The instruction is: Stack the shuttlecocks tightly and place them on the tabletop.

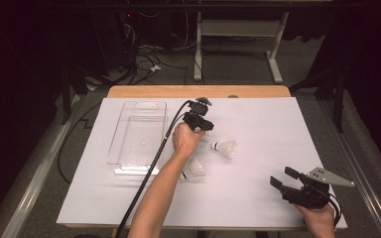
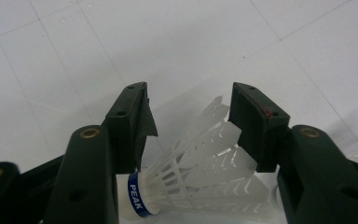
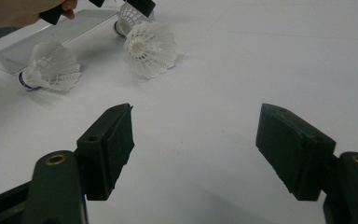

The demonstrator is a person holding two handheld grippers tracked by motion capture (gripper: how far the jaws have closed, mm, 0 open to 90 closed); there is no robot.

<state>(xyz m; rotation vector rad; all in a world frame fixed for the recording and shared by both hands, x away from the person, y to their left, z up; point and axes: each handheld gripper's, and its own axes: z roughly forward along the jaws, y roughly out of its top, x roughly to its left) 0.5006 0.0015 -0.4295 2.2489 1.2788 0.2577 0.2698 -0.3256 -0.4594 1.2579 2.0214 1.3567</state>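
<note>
Your left hand-held gripper (image 1: pixel 204 133) sits over the middle of the table (image 1: pixel 258 198), just right of the clear tray (image 1: pixel 129 163). Jaws apart, nothing clamped. In the left gripper view the shuttlecock (image 2: pixel 191 177) lies on its side on the white sheet between the two jaws, its feather skirt reaching up into the gap and its blue-banded cork end low beside the left jaw. Can't tell whether either pad touches the feathers.

Two more shuttlecocks on the table: the second shuttlecock (image 1: pixel 224 148) just right of that gripper, the third shuttlecock (image 1: pixel 193 169) nearer you, beside your left forearm.

Your right hand-held gripper (image 1: pixel 284 180) rests near the table's front right corner, well apart from all three. Jaws wide, bare white sheet between them.
</note>
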